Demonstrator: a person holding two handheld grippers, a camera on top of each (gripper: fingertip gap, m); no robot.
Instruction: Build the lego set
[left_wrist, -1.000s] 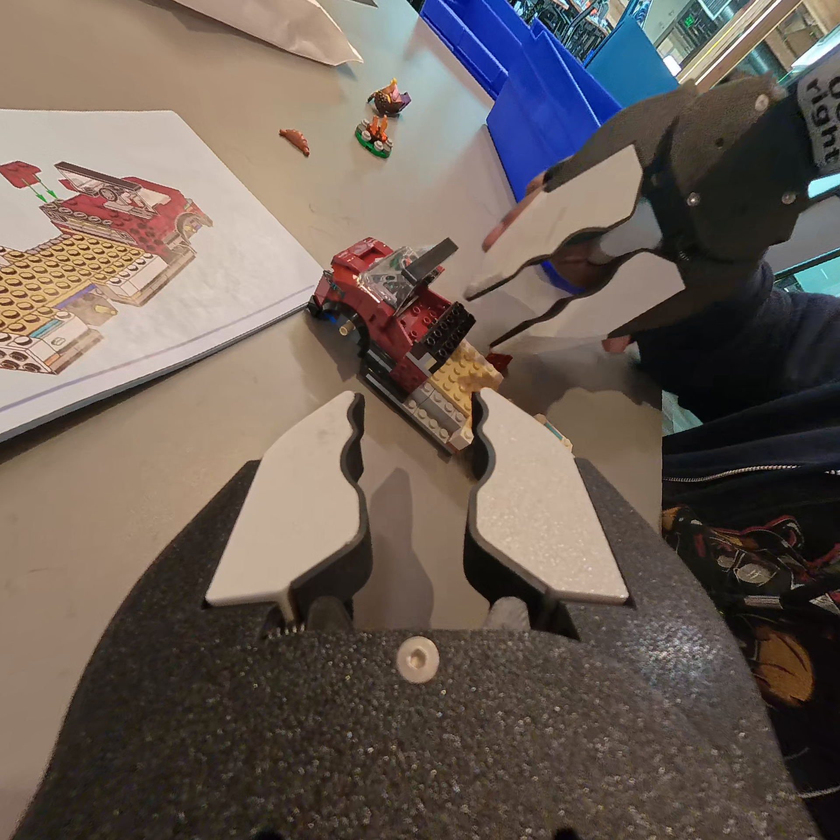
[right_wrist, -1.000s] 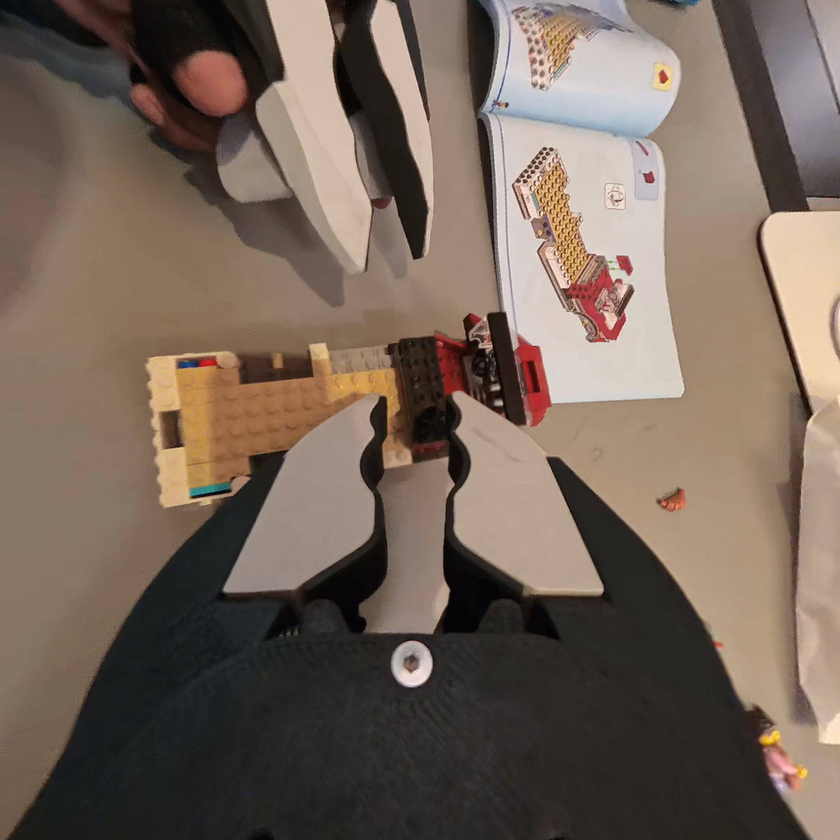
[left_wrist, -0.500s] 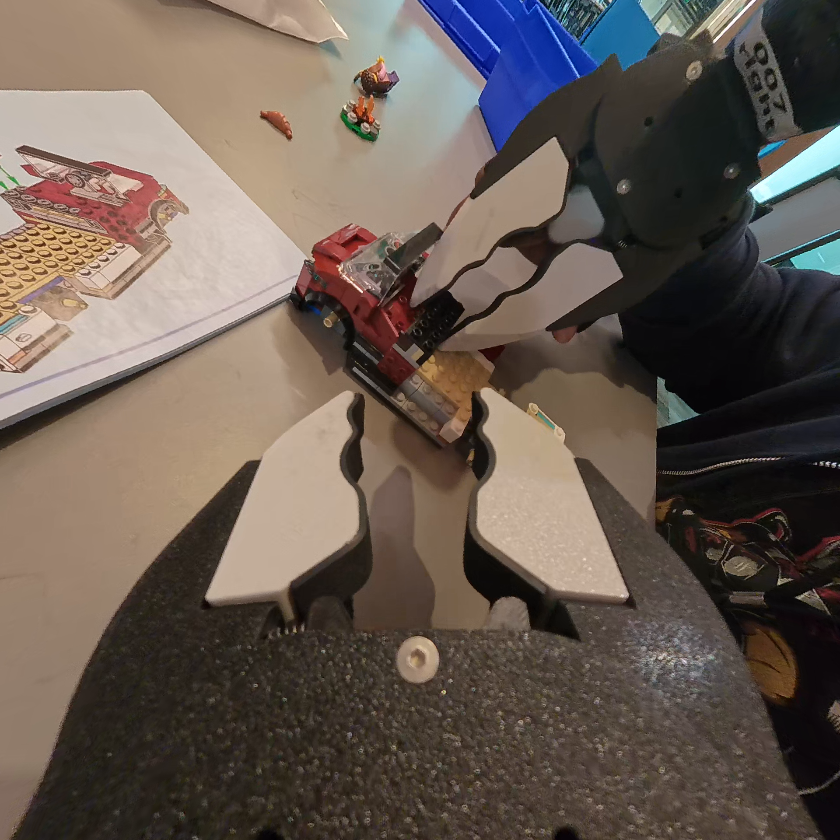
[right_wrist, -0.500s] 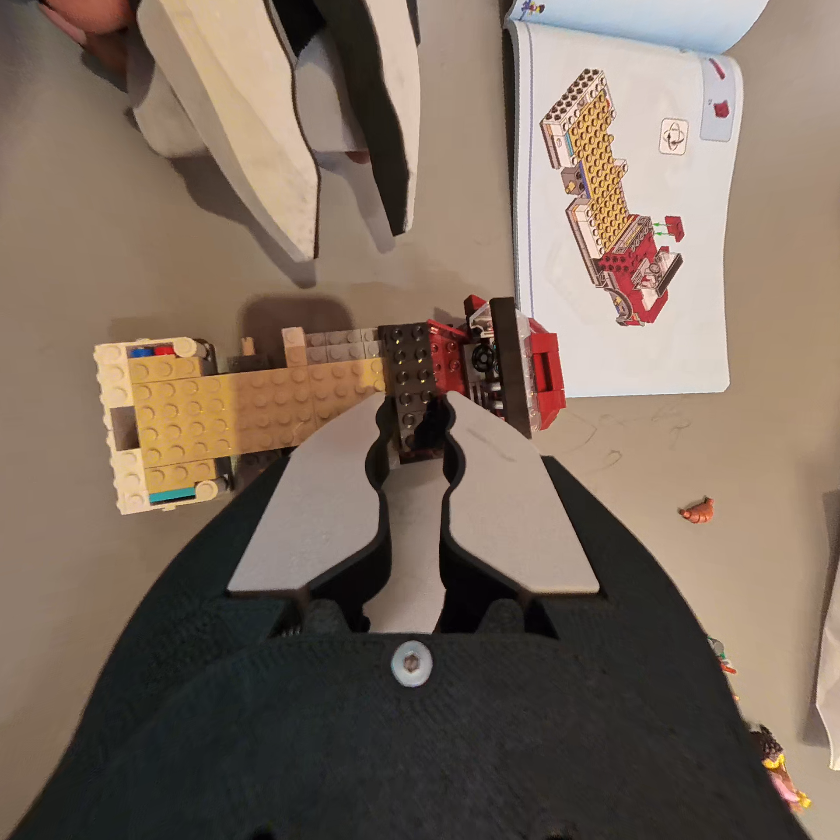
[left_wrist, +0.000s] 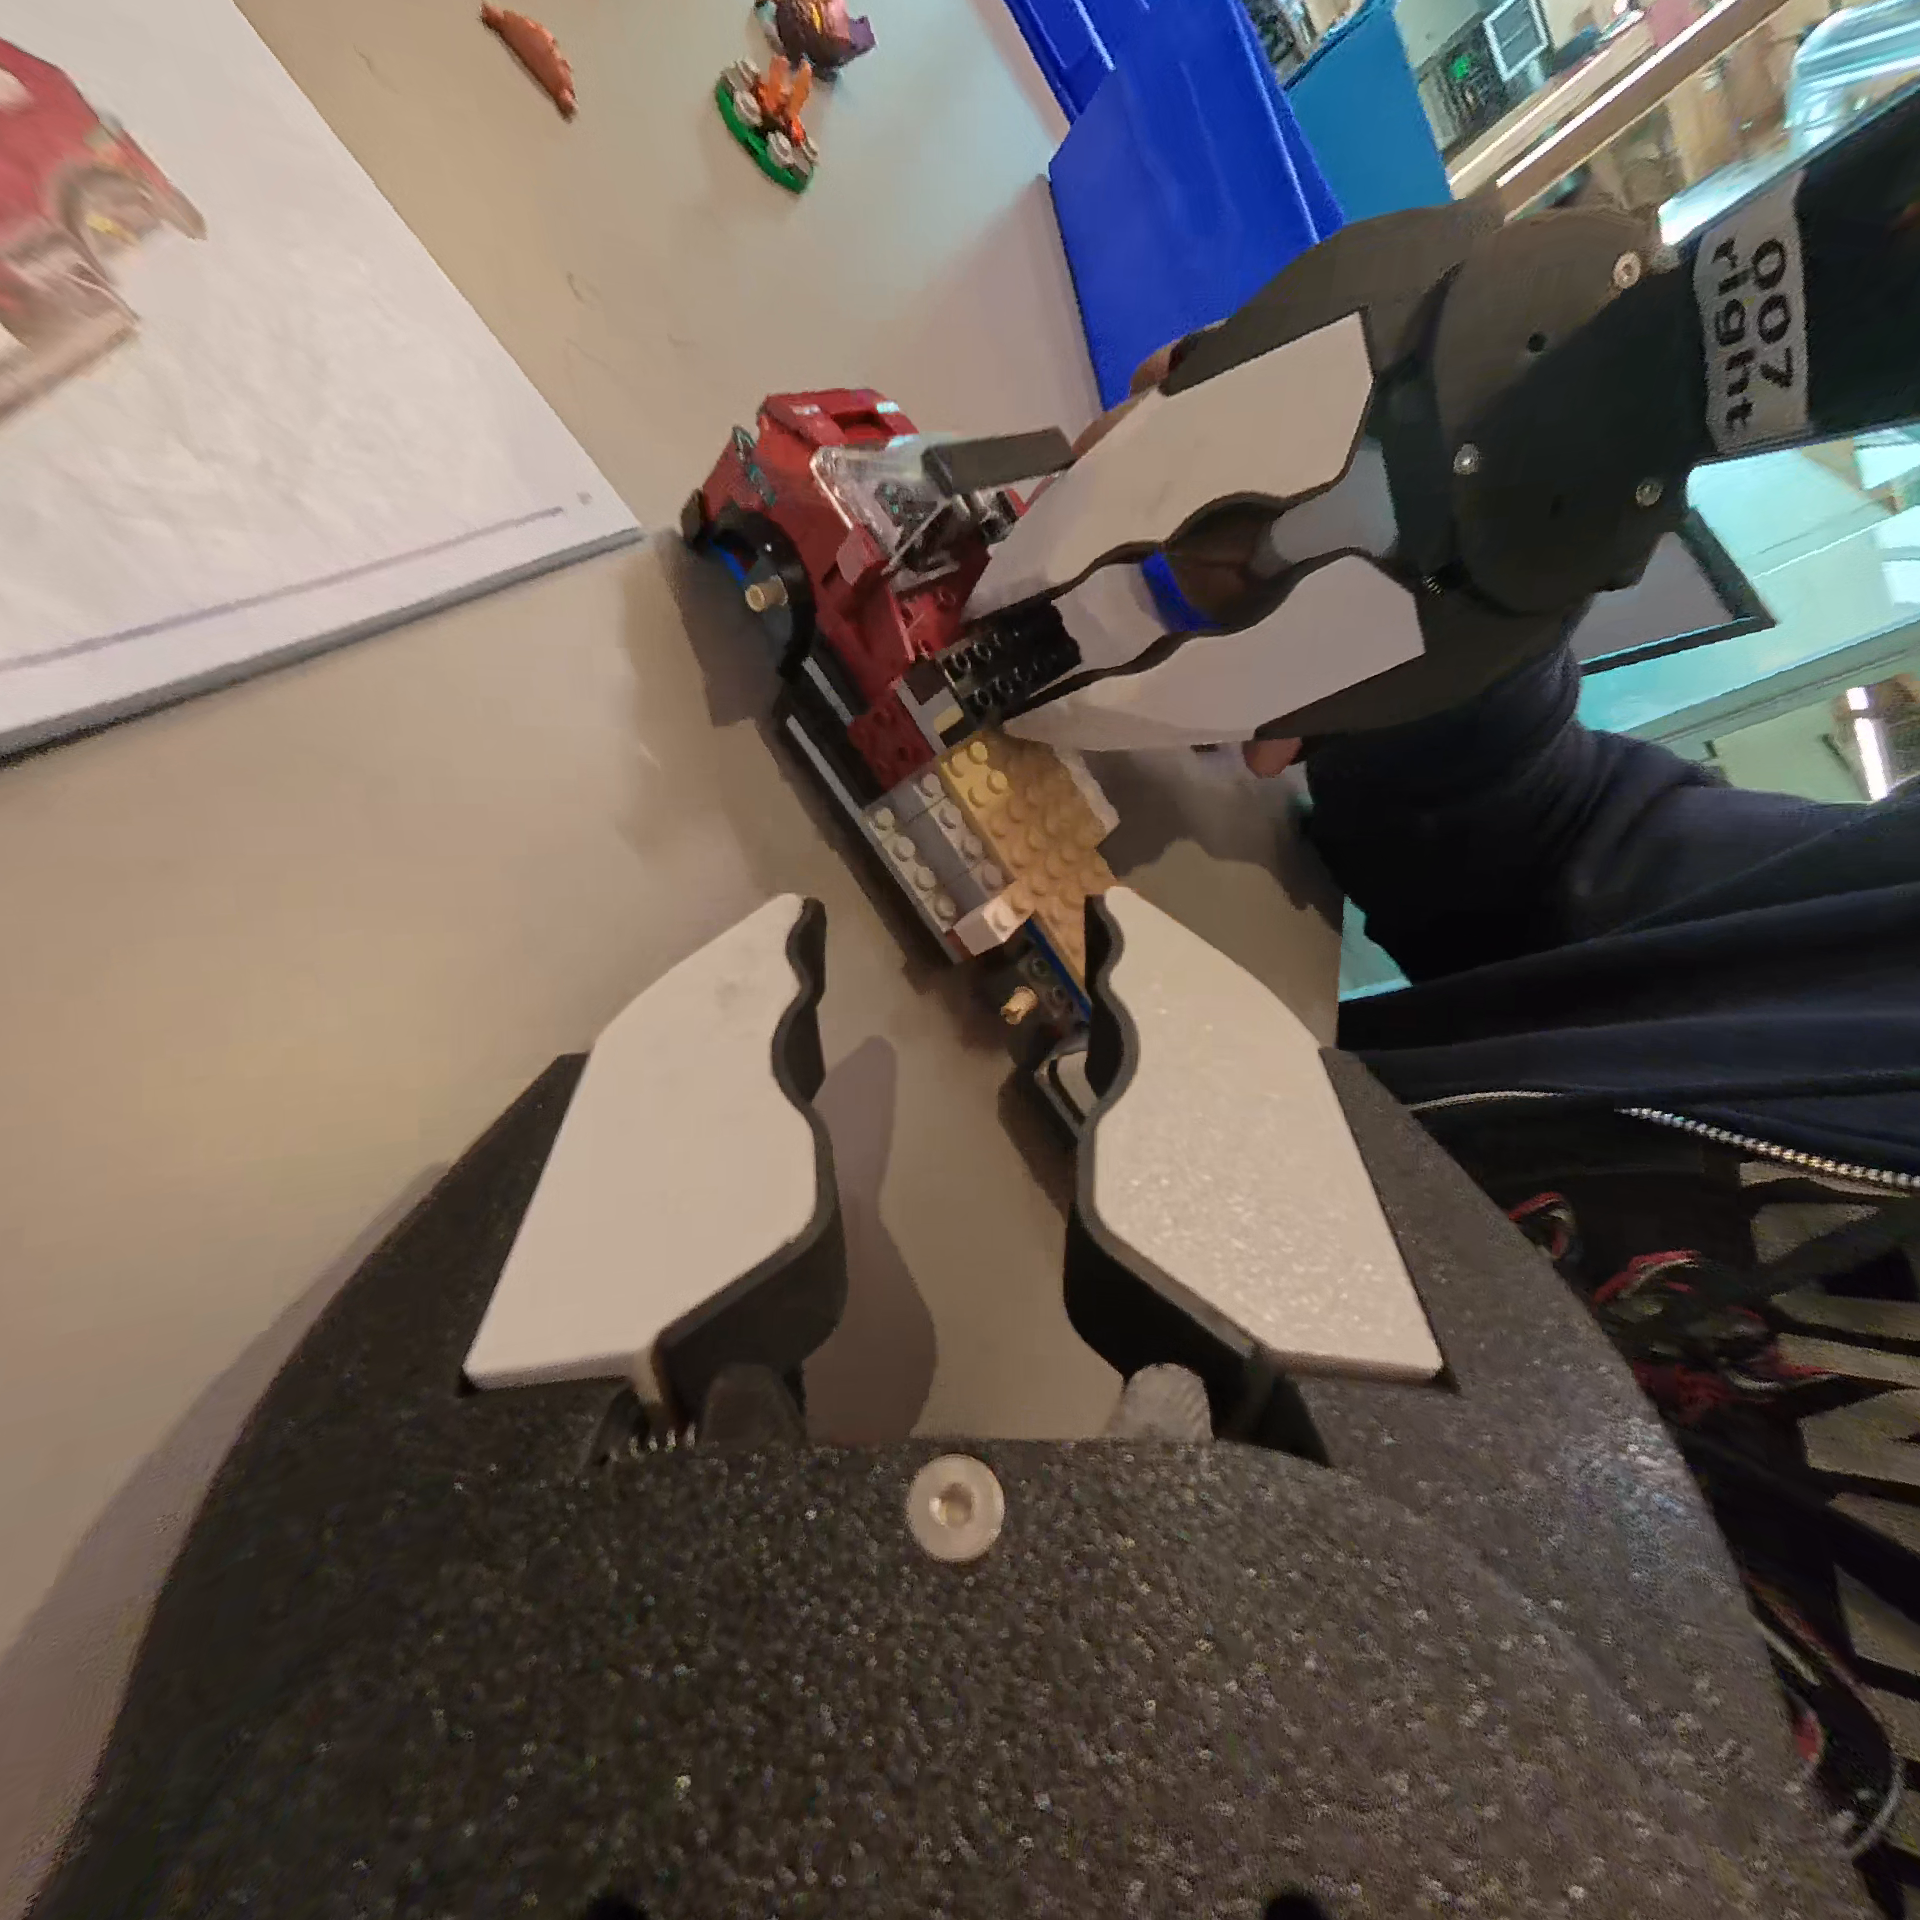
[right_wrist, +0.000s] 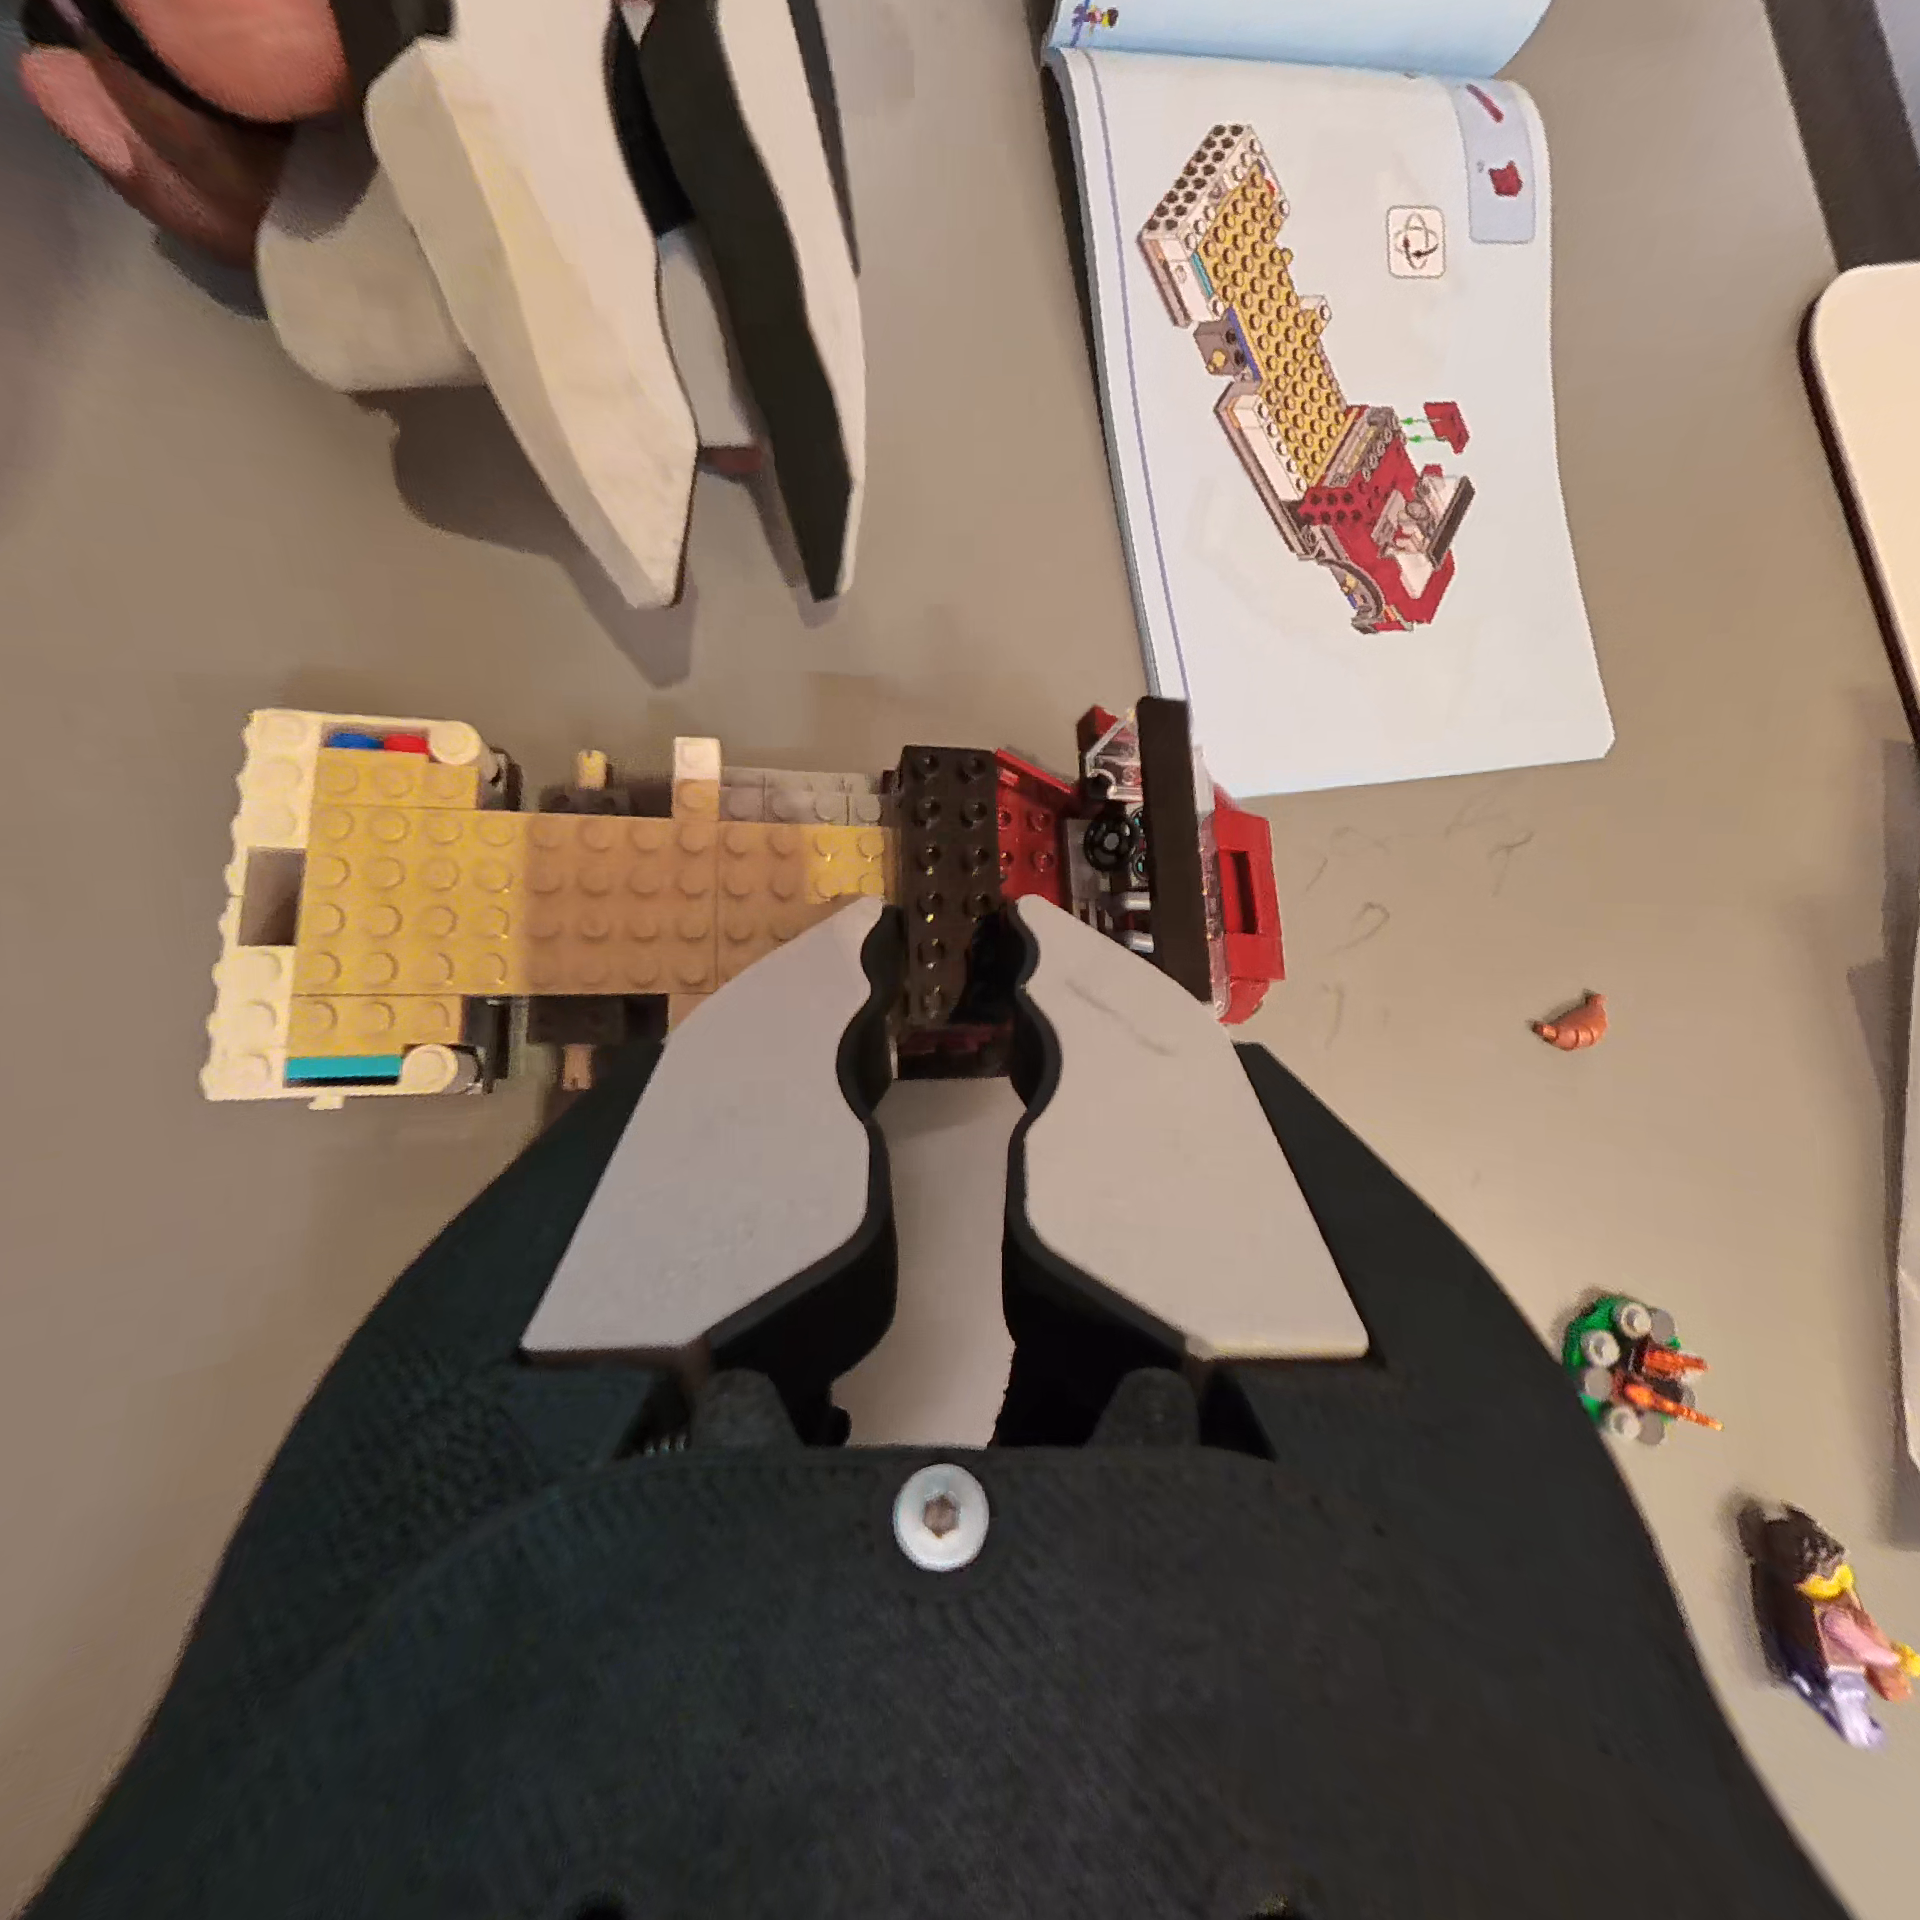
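right tool (right_wrist: 940, 925) now clamps black brick (right_wrist: 940, 831) | left tool (left_wrist: 951, 914) stays open

1. The brick vehicle (right_wrist: 727, 894) lies mid-table (right_wrist: 208, 1299)
2. The open booklet (right_wrist: 1351, 416) lies just beyond its cab end
3. A croissant piece (right_wrist: 1571, 1023), campfire piece (right_wrist: 1631, 1377) and minifigure (right_wrist: 1829, 1621) lie apart, toward the table's edge

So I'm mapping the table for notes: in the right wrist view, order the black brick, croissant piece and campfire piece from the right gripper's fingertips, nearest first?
1. Black brick, between the right gripper's fingertips.
2. Croissant piece, off to the right.
3. Campfire piece, farther right, lower in view.
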